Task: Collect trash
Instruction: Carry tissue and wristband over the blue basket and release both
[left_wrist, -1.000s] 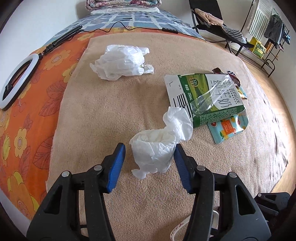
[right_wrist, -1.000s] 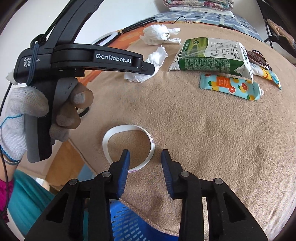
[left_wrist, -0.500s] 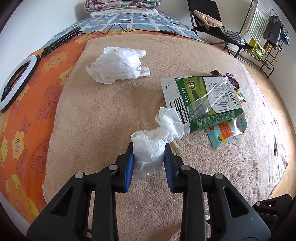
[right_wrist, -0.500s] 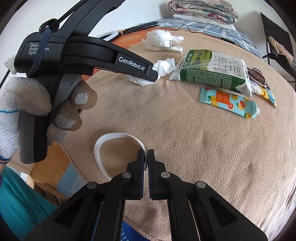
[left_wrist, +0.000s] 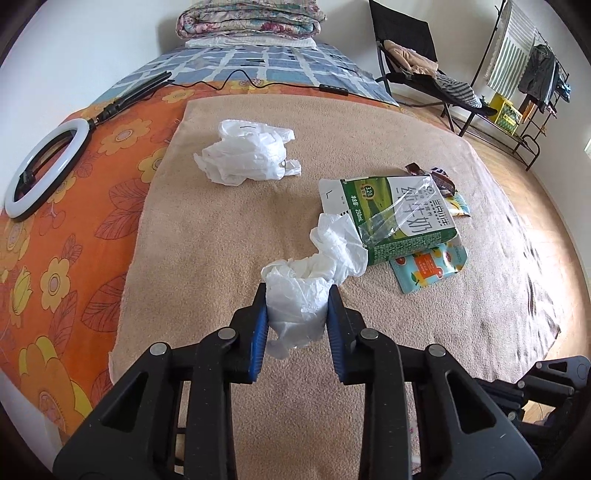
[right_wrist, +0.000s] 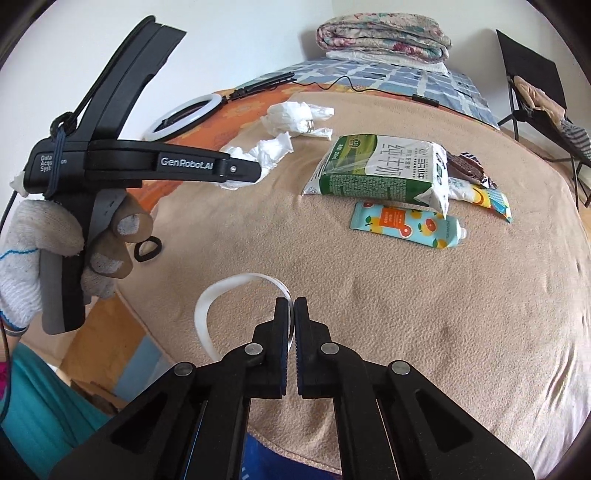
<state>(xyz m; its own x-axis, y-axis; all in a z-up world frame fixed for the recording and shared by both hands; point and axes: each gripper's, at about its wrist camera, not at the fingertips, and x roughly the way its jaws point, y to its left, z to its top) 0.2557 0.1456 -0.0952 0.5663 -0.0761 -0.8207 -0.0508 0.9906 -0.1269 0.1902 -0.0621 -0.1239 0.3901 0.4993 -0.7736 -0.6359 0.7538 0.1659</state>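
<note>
Your left tongs are pinching the crumpled tissue between the blue pads, its tail trailing ahead toward the milk carton; your right tongs are pressed together on the white plastic ring, which loops off to their left over the tan blanket; ahead of both tongs lie a white plastic bag and an orange-printed pouch.

You face a bed under a tan blanket, white walls behind, a black folding chair and wooden floor right.
</note>
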